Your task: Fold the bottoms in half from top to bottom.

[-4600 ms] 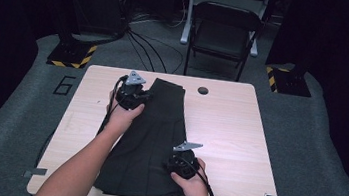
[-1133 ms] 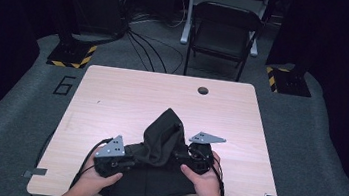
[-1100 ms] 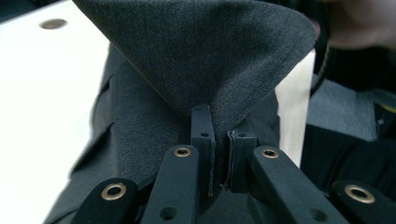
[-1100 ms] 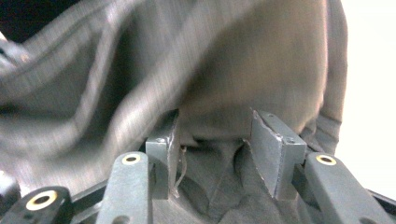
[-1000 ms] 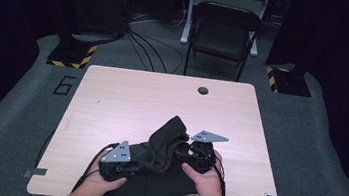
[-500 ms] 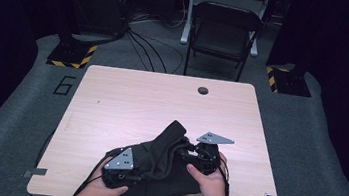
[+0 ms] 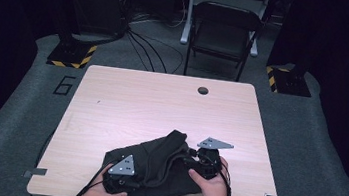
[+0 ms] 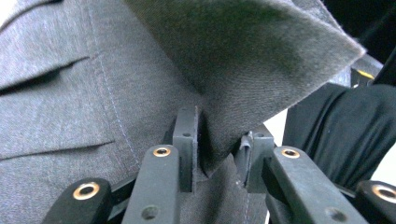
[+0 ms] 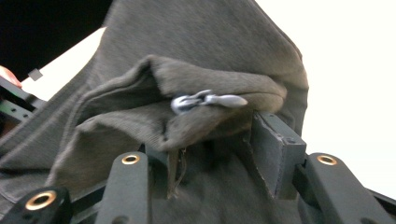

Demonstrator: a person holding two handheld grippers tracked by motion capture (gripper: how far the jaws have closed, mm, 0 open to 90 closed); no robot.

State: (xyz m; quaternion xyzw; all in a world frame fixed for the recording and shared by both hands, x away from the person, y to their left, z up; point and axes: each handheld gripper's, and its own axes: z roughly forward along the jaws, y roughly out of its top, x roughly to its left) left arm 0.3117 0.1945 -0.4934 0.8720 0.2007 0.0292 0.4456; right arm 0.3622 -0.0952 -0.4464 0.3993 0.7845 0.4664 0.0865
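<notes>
Close up, the left gripper (image 8: 219, 161) rises from the bottom edge, its two black fingers (image 8: 187, 140) standing a little apart, having just been opening. A folded corner of grey woven garment (image 8: 243, 56) hangs down into the gap between them. More of the same cloth, with stitched seams, lies flat behind. At right, dark black fabric (image 8: 336, 126) bunches.

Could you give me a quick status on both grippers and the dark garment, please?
Left gripper just been opening, fold of the dark garment between its jaws. Right gripper shut on garment's zipper edge. Garment bunched at table near edge; nothing in the way.
</notes>
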